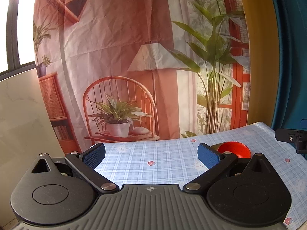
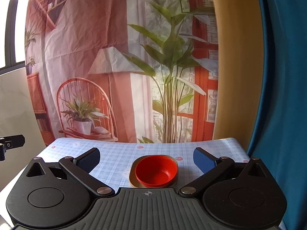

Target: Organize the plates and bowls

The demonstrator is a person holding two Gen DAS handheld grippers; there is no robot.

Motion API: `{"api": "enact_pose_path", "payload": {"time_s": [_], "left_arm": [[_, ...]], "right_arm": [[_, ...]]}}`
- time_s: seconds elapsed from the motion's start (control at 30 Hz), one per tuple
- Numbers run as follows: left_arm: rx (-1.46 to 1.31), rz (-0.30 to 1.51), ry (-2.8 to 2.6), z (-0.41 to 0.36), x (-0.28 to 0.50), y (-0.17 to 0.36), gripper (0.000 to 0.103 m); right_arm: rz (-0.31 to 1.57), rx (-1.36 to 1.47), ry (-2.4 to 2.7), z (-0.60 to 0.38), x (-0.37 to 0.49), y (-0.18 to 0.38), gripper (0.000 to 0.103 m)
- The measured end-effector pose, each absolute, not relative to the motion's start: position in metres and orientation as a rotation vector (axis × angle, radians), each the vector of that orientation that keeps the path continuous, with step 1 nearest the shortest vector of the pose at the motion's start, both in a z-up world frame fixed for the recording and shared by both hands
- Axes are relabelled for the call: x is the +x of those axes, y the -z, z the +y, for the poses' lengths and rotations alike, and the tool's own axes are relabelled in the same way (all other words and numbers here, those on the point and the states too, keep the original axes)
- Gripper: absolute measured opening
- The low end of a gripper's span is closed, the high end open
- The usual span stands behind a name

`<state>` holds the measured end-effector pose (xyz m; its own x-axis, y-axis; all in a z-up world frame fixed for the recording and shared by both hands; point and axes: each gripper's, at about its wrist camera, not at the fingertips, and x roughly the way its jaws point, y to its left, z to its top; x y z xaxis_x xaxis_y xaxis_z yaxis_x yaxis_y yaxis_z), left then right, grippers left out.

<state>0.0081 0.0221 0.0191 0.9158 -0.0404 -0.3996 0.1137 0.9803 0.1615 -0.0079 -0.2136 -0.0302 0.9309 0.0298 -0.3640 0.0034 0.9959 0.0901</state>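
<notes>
A red bowl [image 2: 156, 171] sits inside a tan squarish plate [image 2: 134, 180] on the blue checked tablecloth [image 2: 115, 157]. In the right wrist view the stack lies between my open fingers, close in front of the right gripper [image 2: 146, 159], which is open and empty. In the left wrist view the red bowl [image 1: 235, 149] shows partly behind the right fingertip [image 1: 208, 158], with the plate's edge [image 1: 215, 146] beside it. My left gripper [image 1: 151, 155] is open and empty over the cloth.
A printed backdrop [image 2: 115, 67] of a room hangs behind the table's far edge. A teal curtain [image 2: 284, 95] hangs at the right. The other gripper's black body shows at the right edge [image 1: 293, 136] in the left view and at the left edge [image 2: 9, 143] in the right view.
</notes>
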Motion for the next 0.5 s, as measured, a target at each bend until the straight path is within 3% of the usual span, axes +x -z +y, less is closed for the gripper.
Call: {"api": "enact_pose_path", "payload": {"time_s": [0.5], "left_arm": [[0.132, 0.407, 0.099, 0.037, -0.030, -0.021, 0.103]], "right_arm": [[0.356, 0.092, -0.022, -0.197, -0.051, 0.022, 0.103]]}}
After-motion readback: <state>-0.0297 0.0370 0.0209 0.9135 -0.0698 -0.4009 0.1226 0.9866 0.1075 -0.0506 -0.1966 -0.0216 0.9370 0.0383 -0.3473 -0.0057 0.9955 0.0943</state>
